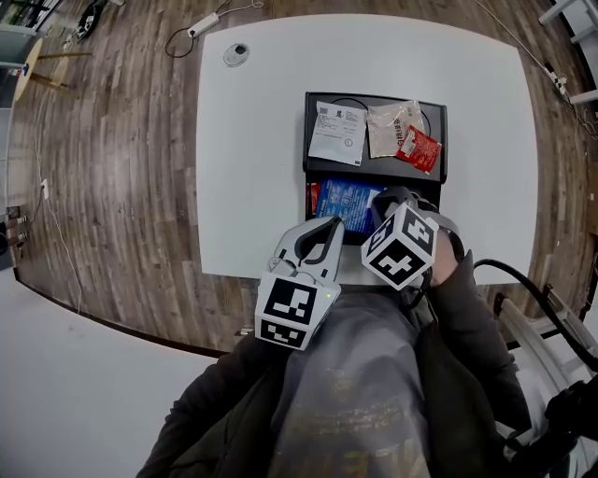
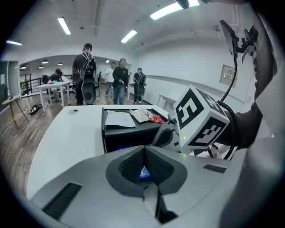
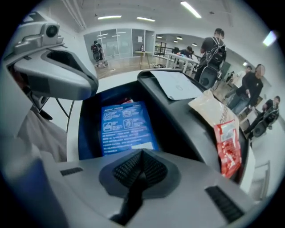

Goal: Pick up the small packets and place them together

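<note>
A black two-level tray [image 1: 374, 170] stands on the white table [image 1: 252, 168]. Its upper shelf carries a white packet [image 1: 337, 132], a pale crumpled packet [image 1: 385, 128] and a small red packet [image 1: 419, 149]. A blue packet [image 1: 348, 201] lies in the lower compartment. Both grippers hover at the tray's near edge. My left gripper [image 1: 329, 227] is shut and holds nothing. My right gripper [image 1: 386, 199] is shut and empty, just above the blue packet [image 3: 124, 127]. The right gripper view also shows the red packet [image 3: 227, 144] and the white packet [image 3: 176, 84].
A round grey disc [image 1: 235, 54] sits at the table's far left corner. A power strip [image 1: 206, 23] and cables lie on the wooden floor beyond. Several people [image 2: 120, 80] stand far off in the room. The table's near edge runs just under the grippers.
</note>
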The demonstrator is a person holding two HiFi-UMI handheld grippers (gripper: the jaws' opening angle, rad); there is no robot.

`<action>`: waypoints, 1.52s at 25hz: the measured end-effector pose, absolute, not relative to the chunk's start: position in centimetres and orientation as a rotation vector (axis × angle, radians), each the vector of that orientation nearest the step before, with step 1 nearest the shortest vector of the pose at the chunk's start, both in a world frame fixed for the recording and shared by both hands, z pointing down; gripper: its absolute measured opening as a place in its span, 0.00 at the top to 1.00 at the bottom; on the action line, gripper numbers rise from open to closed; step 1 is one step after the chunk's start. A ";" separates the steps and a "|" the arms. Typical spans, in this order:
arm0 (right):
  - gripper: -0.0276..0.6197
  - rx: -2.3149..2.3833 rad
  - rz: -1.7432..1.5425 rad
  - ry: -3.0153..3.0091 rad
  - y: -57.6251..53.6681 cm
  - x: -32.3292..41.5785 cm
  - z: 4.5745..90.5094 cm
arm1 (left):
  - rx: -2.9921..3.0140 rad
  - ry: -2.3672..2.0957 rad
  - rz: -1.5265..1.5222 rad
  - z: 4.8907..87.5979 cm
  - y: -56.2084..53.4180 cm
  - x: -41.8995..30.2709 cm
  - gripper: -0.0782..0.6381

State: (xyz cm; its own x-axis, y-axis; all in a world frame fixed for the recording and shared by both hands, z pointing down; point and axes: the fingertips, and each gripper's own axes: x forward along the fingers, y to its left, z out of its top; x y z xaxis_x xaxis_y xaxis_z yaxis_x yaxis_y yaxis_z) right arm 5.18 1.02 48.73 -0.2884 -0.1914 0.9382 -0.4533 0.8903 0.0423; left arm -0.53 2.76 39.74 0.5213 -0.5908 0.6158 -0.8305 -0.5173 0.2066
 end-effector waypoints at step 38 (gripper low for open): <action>0.60 0.655 0.493 -1.985 0.5 3.1 47.4 | 2.288 -1.156 0.569 38.7 1.7 -4.2 0.89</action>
State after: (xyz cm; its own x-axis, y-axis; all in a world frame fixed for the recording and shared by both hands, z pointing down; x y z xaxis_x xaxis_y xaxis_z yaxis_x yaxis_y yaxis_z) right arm 3.08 0.47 47.36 -0.4019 -0.2431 0.8828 -0.6280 0.7748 -0.0726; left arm -4.16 1.69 38.68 0.5497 -0.6106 0.5701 -0.8243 -0.5071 0.2516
